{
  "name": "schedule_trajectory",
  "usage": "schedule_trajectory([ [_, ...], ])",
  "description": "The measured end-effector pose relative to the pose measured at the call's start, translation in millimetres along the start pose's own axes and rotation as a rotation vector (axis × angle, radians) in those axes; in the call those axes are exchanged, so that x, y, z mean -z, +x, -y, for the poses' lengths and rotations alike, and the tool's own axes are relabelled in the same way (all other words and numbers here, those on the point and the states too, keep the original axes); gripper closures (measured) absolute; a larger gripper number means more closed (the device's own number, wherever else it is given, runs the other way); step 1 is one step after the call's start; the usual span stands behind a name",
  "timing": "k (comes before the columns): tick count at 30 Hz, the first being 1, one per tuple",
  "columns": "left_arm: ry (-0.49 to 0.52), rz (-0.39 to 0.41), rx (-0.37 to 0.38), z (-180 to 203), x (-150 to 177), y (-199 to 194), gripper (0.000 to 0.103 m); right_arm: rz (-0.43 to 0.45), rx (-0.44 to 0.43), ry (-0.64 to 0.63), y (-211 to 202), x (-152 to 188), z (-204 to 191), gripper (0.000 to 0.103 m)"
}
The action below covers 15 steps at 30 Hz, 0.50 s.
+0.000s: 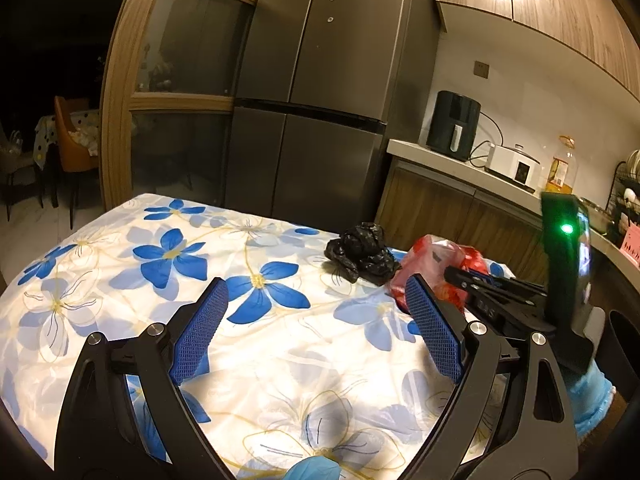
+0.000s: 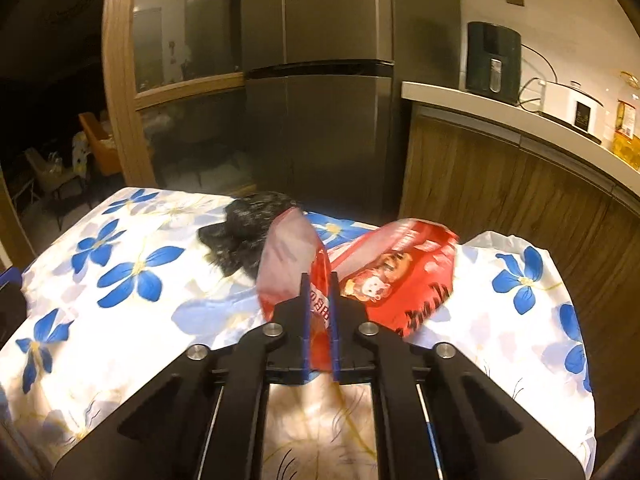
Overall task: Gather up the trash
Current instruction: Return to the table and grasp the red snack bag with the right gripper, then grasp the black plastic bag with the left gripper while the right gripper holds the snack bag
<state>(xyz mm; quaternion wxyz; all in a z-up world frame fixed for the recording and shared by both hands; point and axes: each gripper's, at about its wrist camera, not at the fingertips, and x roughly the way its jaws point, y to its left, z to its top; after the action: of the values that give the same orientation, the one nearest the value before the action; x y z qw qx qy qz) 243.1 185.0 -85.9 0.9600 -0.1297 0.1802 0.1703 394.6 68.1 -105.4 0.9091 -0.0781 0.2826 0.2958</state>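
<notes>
Blue-flowered tablecloth (image 1: 168, 256), grey fridge (image 1: 320, 92), black air fryer (image 1: 453, 126), white cooker (image 1: 514, 163), oil bottle (image 1: 562, 166)

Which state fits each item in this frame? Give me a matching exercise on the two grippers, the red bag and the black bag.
Things:
1. left gripper
2. right gripper
3. red snack bag
4. black bag

States:
A. crumpled, lying untouched on the floral tablecloth
B. jaws wide apart, holding nothing
C. pinched between two blue pads
D. jaws closed on red packaging

Pairs: 1-B, 2-D, 3-C, 4-A
</notes>
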Motion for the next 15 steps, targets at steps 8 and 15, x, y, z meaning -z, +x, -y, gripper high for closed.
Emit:
schedule_trajectory([
  [8,0.025,-0.006,-0.014,11,-15,37,0.015,0.086,0.035,0.068,-44,12,15,0.100],
  [15,0.038,-0.020,-0.024,32,-28,103,0.015,0.174,0.073,0.170,-87,22,38,0.100],
])
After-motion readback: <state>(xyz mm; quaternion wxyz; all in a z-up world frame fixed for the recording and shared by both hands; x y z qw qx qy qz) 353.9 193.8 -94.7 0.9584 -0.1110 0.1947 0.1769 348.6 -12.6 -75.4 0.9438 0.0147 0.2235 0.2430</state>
